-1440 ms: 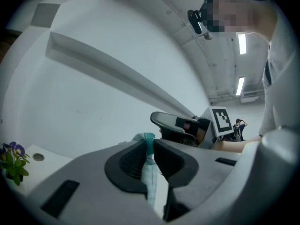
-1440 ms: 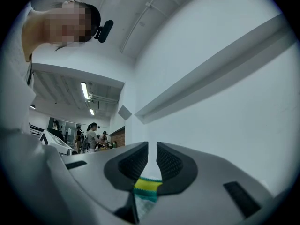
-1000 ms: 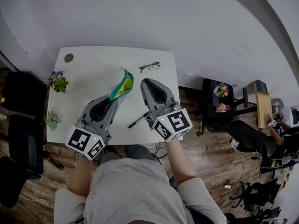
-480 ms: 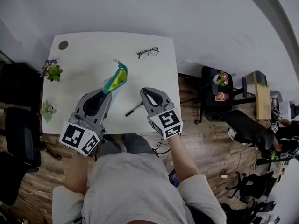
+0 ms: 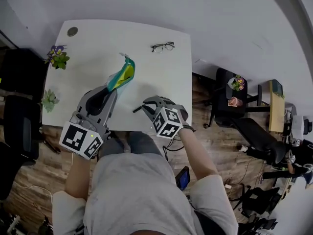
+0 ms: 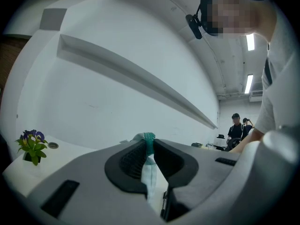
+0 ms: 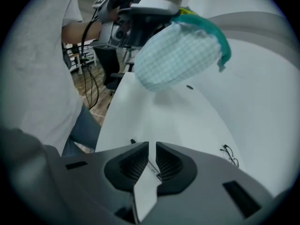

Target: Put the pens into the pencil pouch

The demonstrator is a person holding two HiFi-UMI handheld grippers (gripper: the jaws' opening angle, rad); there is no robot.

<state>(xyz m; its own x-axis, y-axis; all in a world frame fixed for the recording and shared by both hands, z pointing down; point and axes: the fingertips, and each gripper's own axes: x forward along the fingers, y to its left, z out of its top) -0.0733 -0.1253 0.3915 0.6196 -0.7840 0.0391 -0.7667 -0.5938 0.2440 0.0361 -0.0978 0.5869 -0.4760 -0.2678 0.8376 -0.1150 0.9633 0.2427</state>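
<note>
My left fingers (image 5: 112, 89) pinch the pencil pouch (image 5: 122, 76) tight and hold it up off the surface (image 5: 98, 43), but my right fingers (image 5: 146, 104) are nearly shut and empty, with the pen (image 5: 137, 109) lying just past their tips — so they could knock it off the near edge.

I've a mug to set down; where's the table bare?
Bare: between the grommet and the glasses, and the right side nearer than the glasses. Crowded: plants on the left edge; pouch, pen, left gripper and right gripper at the front.
</note>
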